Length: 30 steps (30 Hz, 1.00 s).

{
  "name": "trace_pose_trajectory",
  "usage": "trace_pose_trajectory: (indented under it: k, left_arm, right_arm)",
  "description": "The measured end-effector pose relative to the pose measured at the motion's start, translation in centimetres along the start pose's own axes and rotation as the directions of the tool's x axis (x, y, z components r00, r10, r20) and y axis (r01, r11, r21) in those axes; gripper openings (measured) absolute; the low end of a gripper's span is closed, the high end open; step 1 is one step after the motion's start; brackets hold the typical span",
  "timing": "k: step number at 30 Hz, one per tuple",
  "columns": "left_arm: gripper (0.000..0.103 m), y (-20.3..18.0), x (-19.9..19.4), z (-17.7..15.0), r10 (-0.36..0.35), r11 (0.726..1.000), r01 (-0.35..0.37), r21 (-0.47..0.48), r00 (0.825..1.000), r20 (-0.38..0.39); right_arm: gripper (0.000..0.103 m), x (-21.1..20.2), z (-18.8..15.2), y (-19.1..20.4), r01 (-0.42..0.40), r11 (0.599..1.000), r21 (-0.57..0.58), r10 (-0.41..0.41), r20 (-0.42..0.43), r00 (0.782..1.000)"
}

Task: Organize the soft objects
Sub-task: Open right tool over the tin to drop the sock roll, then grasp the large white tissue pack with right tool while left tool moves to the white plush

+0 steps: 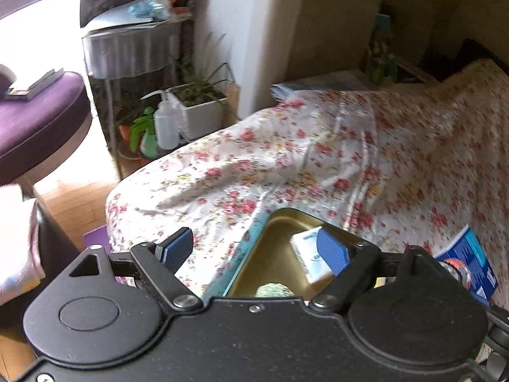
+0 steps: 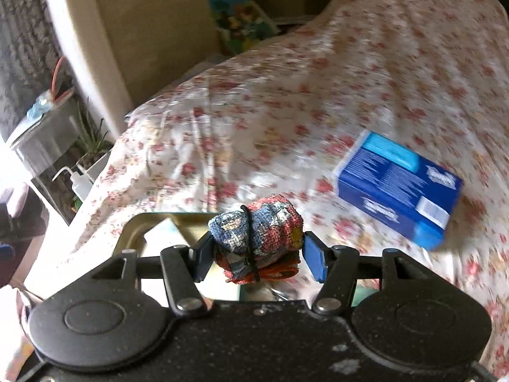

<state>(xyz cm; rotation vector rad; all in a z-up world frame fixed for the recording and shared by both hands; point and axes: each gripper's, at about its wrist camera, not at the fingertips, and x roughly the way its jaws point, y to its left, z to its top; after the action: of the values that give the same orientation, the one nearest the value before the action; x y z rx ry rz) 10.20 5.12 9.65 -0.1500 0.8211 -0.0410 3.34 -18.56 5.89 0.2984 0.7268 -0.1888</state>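
My right gripper (image 2: 257, 254) is shut on a rolled multicolour cloth bundle (image 2: 257, 232) tied with a black band, held above the floral bedsheet (image 2: 286, 95). Below and left of it lies an open gold tin (image 2: 133, 229) with a white packet (image 2: 163, 232) inside. In the left wrist view my left gripper (image 1: 254, 248) stands open over the near edge of the tin (image 1: 280, 248), with nothing gripped. The white packet (image 1: 307, 251) lies in the tin behind the right finger, and a greenish fuzzy item (image 1: 275, 289) lies at the tin's near end. The bundle (image 1: 458, 269) shows at the right.
A blue carton (image 2: 397, 187) lies on the bed right of the tin. Beyond the bed's left edge are a purple chair (image 1: 38, 121), a metal side table (image 1: 127, 51), a white planter (image 1: 200, 111), spray bottles (image 1: 163, 127) and wooden floor (image 1: 76, 203). A picture book (image 2: 241, 19) leans at the wall.
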Motion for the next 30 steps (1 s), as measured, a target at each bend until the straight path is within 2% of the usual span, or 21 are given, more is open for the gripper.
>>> trace_pose_trajectory:
  k: [7, 9, 10, 14, 21, 30]
  left_arm:
    - [0.081, 0.9, 0.3, 0.1, -0.003, 0.999, 0.002, -0.042, 1.0, -0.02]
    - [0.081, 0.8, 0.4, 0.1, -0.011, 0.999, 0.01, -0.039, 1.0, -0.021]
    - [0.081, 0.8, 0.4, 0.1, -0.013, 0.999, 0.012, -0.039, 1.0, -0.022]
    - [0.081, 0.6, 0.5, 0.1, -0.027, 0.999, 0.026, -0.036, 0.999, -0.032]
    - [0.083, -0.2, 0.4, -0.2, -0.042, 0.999, 0.042, -0.006, 0.998, -0.039]
    - [0.085, -2.0, 0.2, -1.3, -0.086, 0.994, 0.09, 0.058, 0.994, -0.073]
  right_arm:
    - [0.061, 3.0, 2.1, 5.1, -0.022, 0.998, -0.062, 0.018, -0.053, 0.998]
    - [0.066, 3.5, 2.3, 5.7, -0.039, 0.997, -0.062, 0.036, -0.06, 0.998]
    - [0.072, 3.5, 2.4, 5.9, -0.04, 0.997, -0.059, 0.037, -0.057, 0.998]
    - [0.072, 3.0, 2.1, 5.8, -0.043, 0.998, -0.056, 0.039, -0.058, 0.998]
    - [0.072, 1.3, 0.8, 2.9, -0.026, 0.999, -0.028, 0.024, -0.05, 0.998]
    - [0.074, -3.1, -2.4, -4.4, 0.048, 0.997, 0.059, -0.047, -0.026, 0.999]
